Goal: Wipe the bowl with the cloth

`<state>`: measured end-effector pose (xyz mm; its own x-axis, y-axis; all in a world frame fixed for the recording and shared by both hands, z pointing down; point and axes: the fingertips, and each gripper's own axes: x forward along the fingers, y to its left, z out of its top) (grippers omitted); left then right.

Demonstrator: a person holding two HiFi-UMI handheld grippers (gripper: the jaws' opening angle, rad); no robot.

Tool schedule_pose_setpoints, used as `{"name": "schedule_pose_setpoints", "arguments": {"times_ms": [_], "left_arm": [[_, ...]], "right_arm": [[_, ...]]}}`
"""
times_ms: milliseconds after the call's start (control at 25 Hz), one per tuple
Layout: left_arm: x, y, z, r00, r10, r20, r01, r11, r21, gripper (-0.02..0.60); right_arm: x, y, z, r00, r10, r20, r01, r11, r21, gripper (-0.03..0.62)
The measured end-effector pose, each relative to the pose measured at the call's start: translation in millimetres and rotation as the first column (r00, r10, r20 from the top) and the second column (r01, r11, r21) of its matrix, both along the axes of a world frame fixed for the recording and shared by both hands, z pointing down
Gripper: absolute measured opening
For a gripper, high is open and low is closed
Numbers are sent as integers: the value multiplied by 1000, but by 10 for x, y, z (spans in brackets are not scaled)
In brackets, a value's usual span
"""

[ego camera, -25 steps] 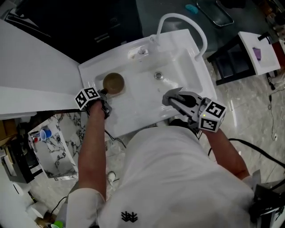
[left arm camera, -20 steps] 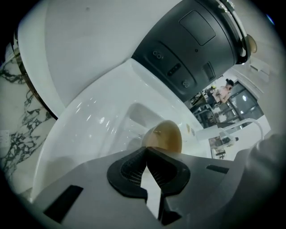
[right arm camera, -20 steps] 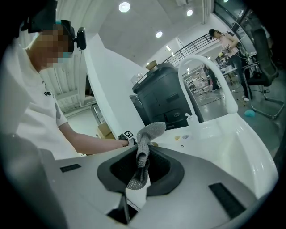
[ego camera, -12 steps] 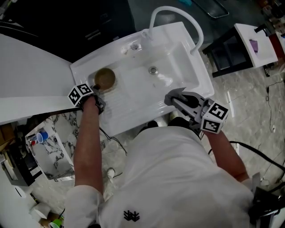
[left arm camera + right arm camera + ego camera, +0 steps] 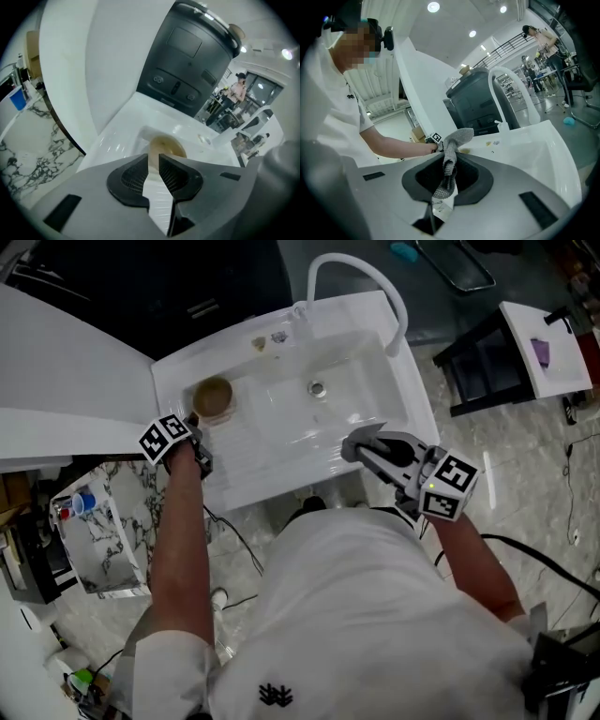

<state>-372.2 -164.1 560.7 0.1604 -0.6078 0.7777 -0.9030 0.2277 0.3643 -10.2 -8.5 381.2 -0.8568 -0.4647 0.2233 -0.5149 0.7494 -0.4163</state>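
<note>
Notably, the bowl [image 5: 213, 397] sits near the sink's [image 5: 417, 413] left edge, cloth [image 5: 451, 145] well apart.

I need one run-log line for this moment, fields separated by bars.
left gripper: jaws just opening, nothing between | bowl: in sink, just ahead | right gripper: shut on cloth

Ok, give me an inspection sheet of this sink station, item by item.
Surface: white sink, faucet arching over it.
Job's things: brown bowl at the sink's left end; grey cloth in the right gripper.
Clutter: two small bits on the sink's back rim.
Grippers: left gripper open, jaws have just been opening, nothing between them, bowl beyond; right gripper shut on the cloth.
Cables: black cable on the floor at right.
Surroundings: marble-look floor, white side table, dark unit behind the sink.
</note>
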Motion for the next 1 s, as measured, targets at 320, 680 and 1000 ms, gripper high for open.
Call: {"name": "schedule_pose_setpoints", "arguments": {"times_ms": [320, 680, 1000], "left_arm": [[943, 764, -771, 994, 46, -97, -14, 952, 306, 18], [2726, 2211, -1556, 915, 394, -94, -300, 815, 495, 11], [3290, 3260, -1769, 834, 549, 50, -499, 713, 492, 11]], "right_arm": [[550, 335, -96, 998, -55, 9, 55, 997, 54, 43], [831, 969, -141, 981, -192, -3, 191, 976, 105, 43], [555, 1568, -41, 955, -297, -19, 297, 945, 135, 43]]}}
